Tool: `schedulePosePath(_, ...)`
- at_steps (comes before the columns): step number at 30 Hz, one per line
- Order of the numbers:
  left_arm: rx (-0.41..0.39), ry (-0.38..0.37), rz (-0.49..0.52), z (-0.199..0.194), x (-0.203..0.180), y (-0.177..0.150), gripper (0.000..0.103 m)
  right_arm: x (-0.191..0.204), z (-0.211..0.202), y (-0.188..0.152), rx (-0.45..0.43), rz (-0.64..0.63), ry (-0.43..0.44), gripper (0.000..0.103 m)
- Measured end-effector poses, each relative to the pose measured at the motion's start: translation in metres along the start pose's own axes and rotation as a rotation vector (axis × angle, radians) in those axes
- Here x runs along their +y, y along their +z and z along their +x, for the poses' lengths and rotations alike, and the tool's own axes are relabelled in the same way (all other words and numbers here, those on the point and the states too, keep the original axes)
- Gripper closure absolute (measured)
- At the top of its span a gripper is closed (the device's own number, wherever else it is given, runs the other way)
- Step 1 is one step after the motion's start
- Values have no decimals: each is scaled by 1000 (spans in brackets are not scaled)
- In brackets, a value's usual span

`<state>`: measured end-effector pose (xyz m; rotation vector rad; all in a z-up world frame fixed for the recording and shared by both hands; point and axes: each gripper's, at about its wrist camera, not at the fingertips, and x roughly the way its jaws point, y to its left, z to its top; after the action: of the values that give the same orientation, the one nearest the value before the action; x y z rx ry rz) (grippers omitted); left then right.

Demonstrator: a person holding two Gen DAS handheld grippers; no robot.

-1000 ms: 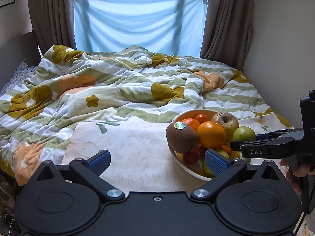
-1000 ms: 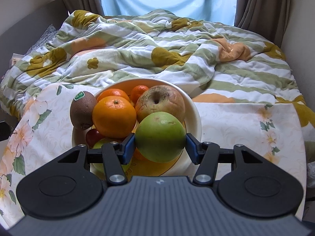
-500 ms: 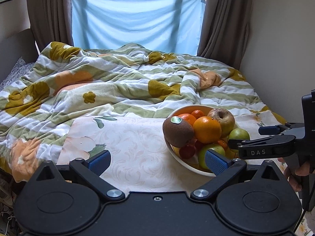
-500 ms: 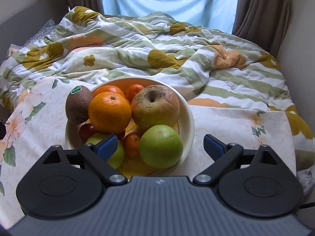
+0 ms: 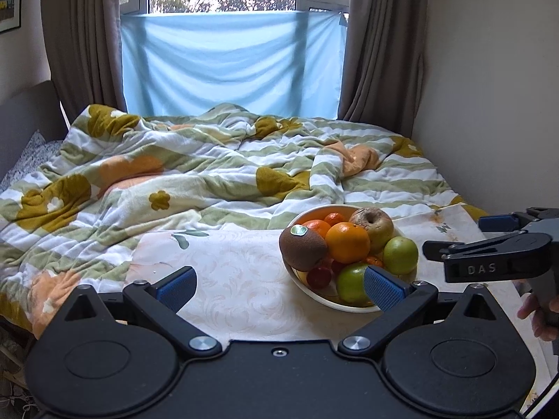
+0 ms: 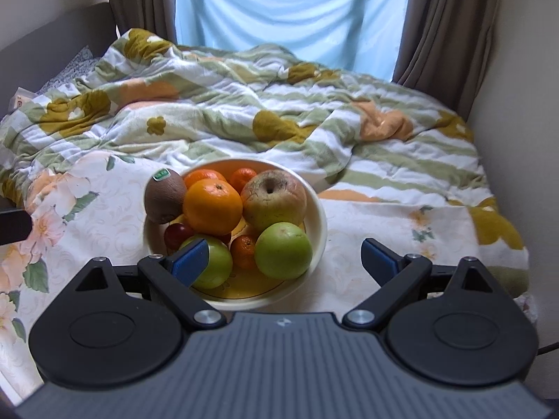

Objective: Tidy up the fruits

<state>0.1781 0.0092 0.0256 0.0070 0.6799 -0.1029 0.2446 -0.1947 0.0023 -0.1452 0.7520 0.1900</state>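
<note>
A white bowl (image 6: 319,216) stands on a floral cloth (image 6: 87,209) on the bed; it also shows in the left wrist view (image 5: 316,295). It holds a kiwi (image 6: 164,197), a large orange (image 6: 212,206), a brownish apple (image 6: 274,199), a green apple (image 6: 283,249), a second green apple (image 6: 218,267), small mandarins and a red fruit. My right gripper (image 6: 284,262) is open and empty, just short of the bowl; it shows from the side in the left wrist view (image 5: 489,244). My left gripper (image 5: 279,286) is open and empty, left of the bowl.
A rumpled green, white and yellow flowered duvet (image 5: 209,174) covers the bed behind the cloth. A wall (image 5: 489,87) runs along the right side. A window with a blue sheet (image 5: 230,63) and brown curtains stands at the back.
My right gripper let go of the green apple in the bowl, opened wide and drew back. Both grippers have pulled back and up from the bowl.
</note>
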Motion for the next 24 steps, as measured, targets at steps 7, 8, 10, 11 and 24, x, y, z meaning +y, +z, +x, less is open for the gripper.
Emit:
schedulePosePath(7,-12,8,39,-29,-6,-6,0,0,-62,-8,-39,65,-48,0)
schedulePosePath(8,-5,10,37,-31,-6,-8,0,0,-70,-10,-39,69,-59,0)
schedulePosePath(10,5,8,30,-37,-6,-13,0,0,-86,-14,-38,82,-75,0)
schedulePosePath(11,14,8,24,-39,-6,-15,0,-1,-93,-17,-34,89,-81,0)
schedulePosePath(24,47,14,24,-65,-22,-41,0,-8,-137,-63,48,145,-127,0)
